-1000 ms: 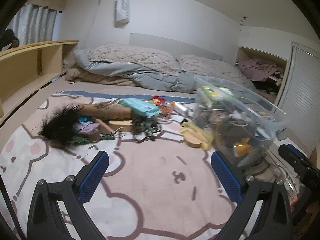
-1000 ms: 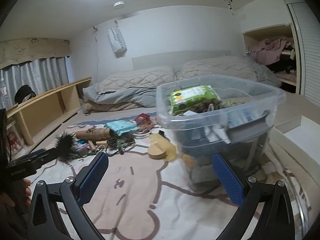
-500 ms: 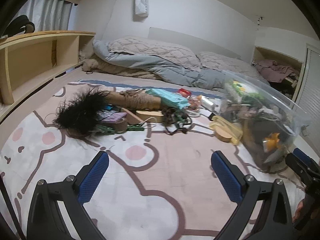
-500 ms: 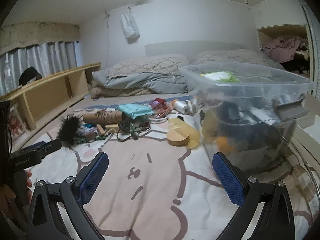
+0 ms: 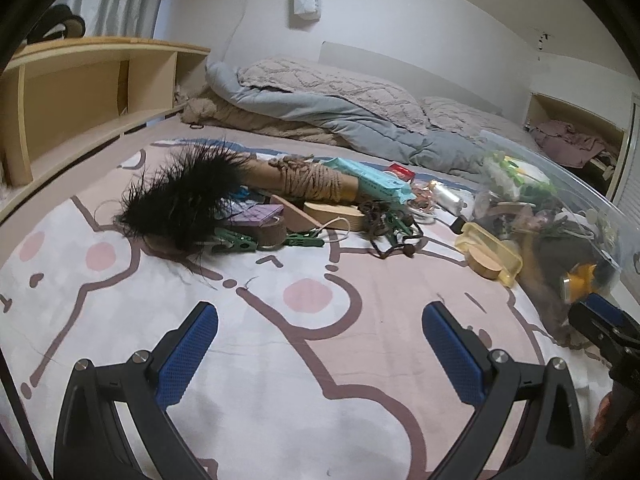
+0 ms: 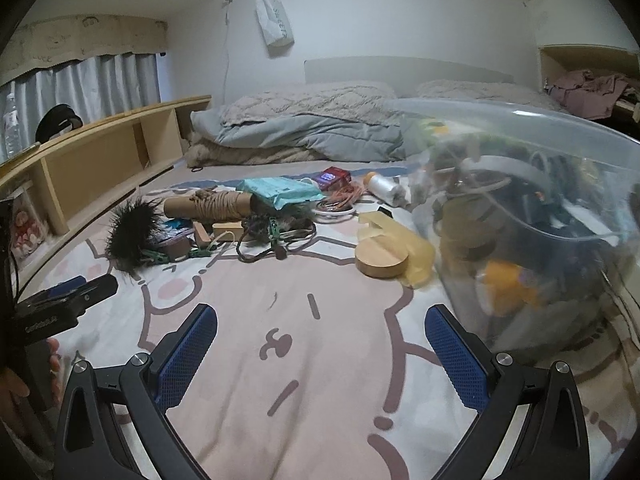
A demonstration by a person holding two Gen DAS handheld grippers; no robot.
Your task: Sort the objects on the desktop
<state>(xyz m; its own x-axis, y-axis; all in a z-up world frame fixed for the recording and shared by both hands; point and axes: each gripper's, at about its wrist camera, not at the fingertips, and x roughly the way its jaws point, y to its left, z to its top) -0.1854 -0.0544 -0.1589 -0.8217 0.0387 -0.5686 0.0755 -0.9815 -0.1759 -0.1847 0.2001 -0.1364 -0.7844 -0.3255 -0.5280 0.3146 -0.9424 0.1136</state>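
Left gripper [image 5: 320, 344] jaws spread wide, nothing between them, low over the cartoon-print blanket [image 5: 280, 400]. Right gripper [image 6: 320, 344] likewise wide and empty. Only the right view shows a red box [image 6: 334, 178] and the curtains [image 6: 100, 84]; the left view shows 2 green clothespins [image 5: 236, 240] clearly. Clutter pile mid-blanket: black feather tuft [image 5: 180, 200], rope-wrapped tube [image 5: 308, 180], teal packet [image 5: 372, 182]. Clear bin [image 6: 540, 208], already part full, stands just right of the pile.

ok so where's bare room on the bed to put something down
Bare blanket lies in front of both open grippers, bordered by the black feather pile and the clear bin. Between the wooden disc and cord tangle is a narrow gap. The row behind is crowded.
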